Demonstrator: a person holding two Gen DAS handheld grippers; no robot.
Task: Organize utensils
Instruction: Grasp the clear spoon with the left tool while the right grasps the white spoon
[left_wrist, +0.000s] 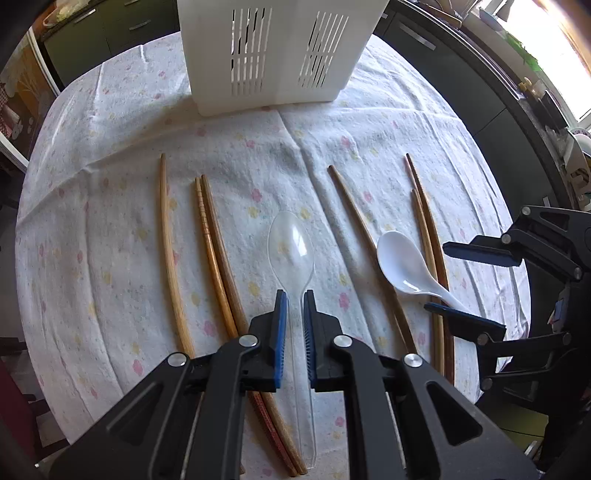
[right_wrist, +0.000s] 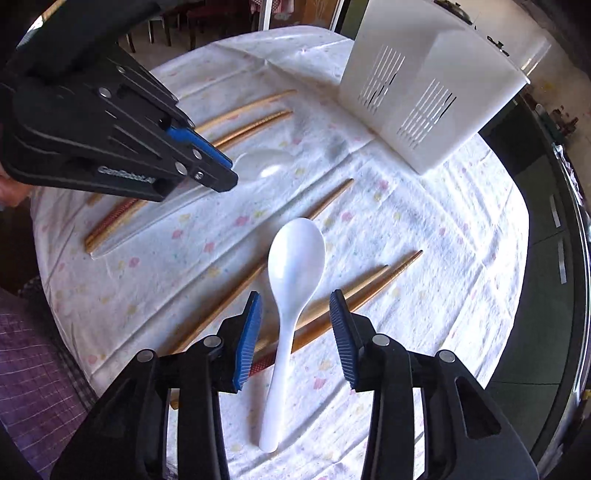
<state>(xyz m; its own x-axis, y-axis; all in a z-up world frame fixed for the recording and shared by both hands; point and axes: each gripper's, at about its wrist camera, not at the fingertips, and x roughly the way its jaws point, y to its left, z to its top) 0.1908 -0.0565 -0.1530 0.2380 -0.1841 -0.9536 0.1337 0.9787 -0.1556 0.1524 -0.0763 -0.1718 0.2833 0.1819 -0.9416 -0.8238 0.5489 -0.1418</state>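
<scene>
A clear plastic spoon (left_wrist: 291, 243) lies on the flowered tablecloth, its handle between the pads of my left gripper (left_wrist: 294, 295). The jaws stand narrow on either side of the handle with thin gaps; I cannot tell if they press it. A white plastic spoon (right_wrist: 295, 258) lies between the wide-open fingers of my right gripper (right_wrist: 295, 299), untouched, resting across wooden chopsticks (right_wrist: 354, 291). More chopsticks (left_wrist: 218, 258) lie left of the clear spoon. A white slotted utensil holder (left_wrist: 273, 55) stands at the table's far side. The right gripper also shows in the left wrist view (left_wrist: 458, 280).
The round table (left_wrist: 92, 177) carries a wrinkled white cloth. Dark cabinets and a cluttered counter (left_wrist: 546, 110) run behind and to the right. Chairs (right_wrist: 177, 18) stand beyond the far edge. A person's checked sleeve (right_wrist: 33, 350) is at the left.
</scene>
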